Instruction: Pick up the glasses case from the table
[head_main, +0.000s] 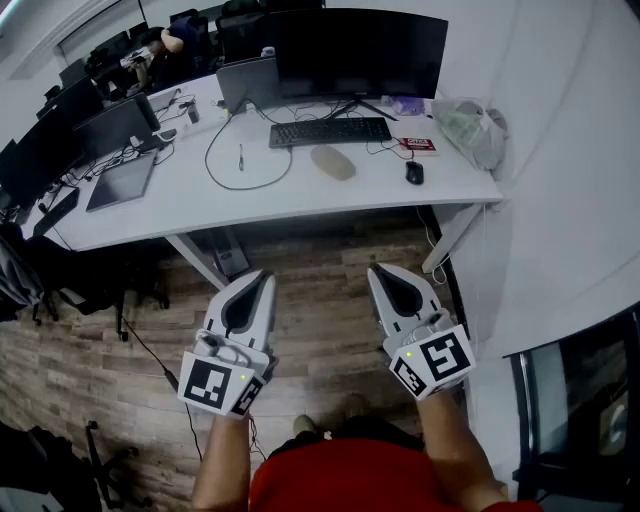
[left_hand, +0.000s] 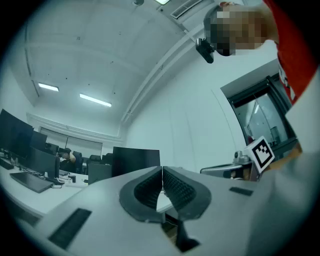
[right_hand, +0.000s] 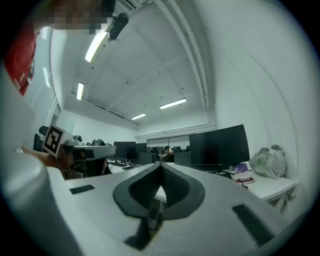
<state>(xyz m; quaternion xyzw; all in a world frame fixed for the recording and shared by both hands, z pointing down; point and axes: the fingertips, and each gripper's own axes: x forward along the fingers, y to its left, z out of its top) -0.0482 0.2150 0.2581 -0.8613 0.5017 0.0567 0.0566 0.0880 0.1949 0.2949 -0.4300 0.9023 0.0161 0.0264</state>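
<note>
The white table (head_main: 300, 195) ran across the upper part of the head view, with wood floor (head_main: 320, 330) between its near edge and the person. A dark monitor (head_main: 360, 50) stood at the back of the table, at 12 o'clock from the person. A black keyboard (head_main: 330, 131) lay just in front of it. At the table's right end, at about 1 o'clock, slumped a plastic bag (head_main: 470, 130); what it held could not be made out.

Both tools hung over the floor, well short of the table. The left gripper (head_main: 258, 282) had its jaws pressed together on nothing, and so did the right gripper (head_main: 385, 275); each one's own view showed the pads meeting with only the room beyond.

The glasses case (head_main: 333, 162), a pale oval, lay shut on the table just on the near side of the keyboard (whether it held anything could not be seen). It sat at roughly 12 o'clock from the gap between the two grippers: at 1 o'clock from the left, at 11 o'clock from the right. Its long axis ran from 10 o'clock to 4 o'clock. The right gripper looked slightly nearer, so a forward reach with opened jaws seemed the likely next need. A black mouse (head_main: 414, 172) lay at 3 o'clock from the case, apart from it.
</note>
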